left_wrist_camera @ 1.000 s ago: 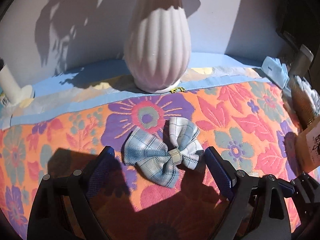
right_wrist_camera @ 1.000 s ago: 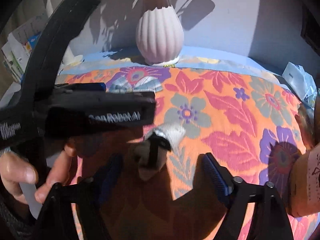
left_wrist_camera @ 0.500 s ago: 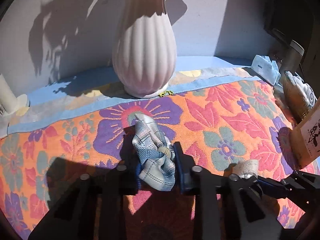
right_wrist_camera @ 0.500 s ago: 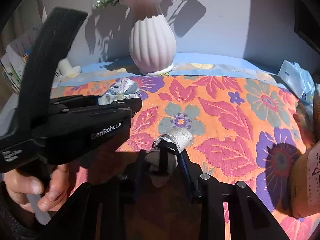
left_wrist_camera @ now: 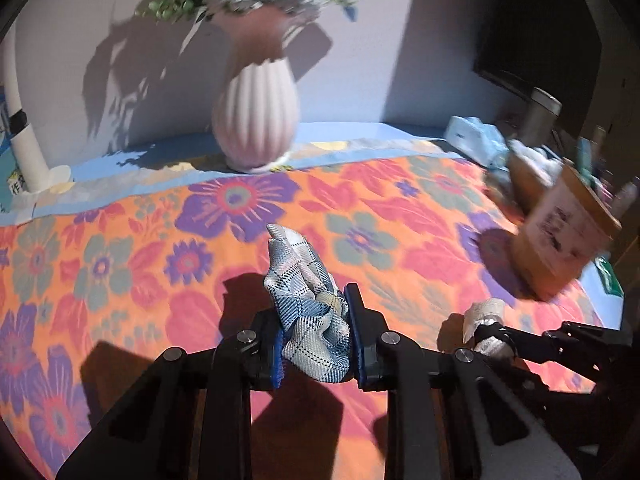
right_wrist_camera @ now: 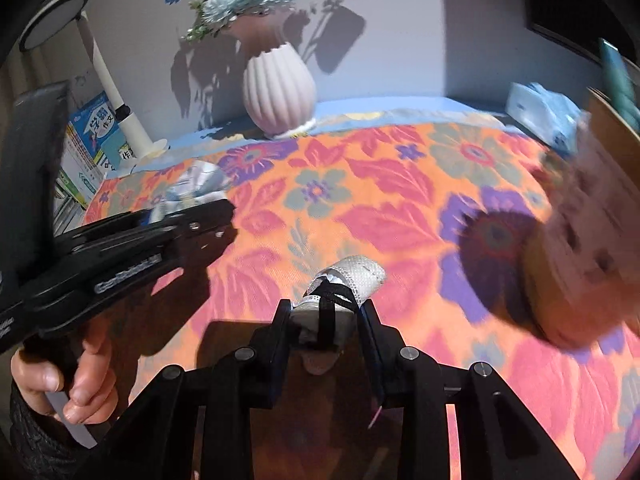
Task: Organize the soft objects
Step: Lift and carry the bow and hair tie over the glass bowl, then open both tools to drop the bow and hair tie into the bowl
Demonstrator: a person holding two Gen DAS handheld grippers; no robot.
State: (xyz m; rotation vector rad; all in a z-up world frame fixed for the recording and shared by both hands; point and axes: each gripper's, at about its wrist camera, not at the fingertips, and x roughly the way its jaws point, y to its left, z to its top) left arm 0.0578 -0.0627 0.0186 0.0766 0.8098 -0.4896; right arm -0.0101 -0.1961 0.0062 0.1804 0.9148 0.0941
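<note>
Gripping plaid bow [left_wrist_camera: 310, 320] now, left gripper [left_wrist_camera: 316, 344] jaws just closed; right gripper [right_wrist_camera: 326, 320] just clamped white hair tie [right_wrist_camera: 348, 280]; both off floral cloth [left_wrist_camera: 120, 264], ready for sorting.

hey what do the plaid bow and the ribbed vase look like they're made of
Plaid bow: woven fabric, matte; the check weave shows and it crumples between the left tool's pads. Ribbed vase: probably ceramic, matte pale pink; rigid even flutes, no shine, though plastic can't be excluded.
</note>
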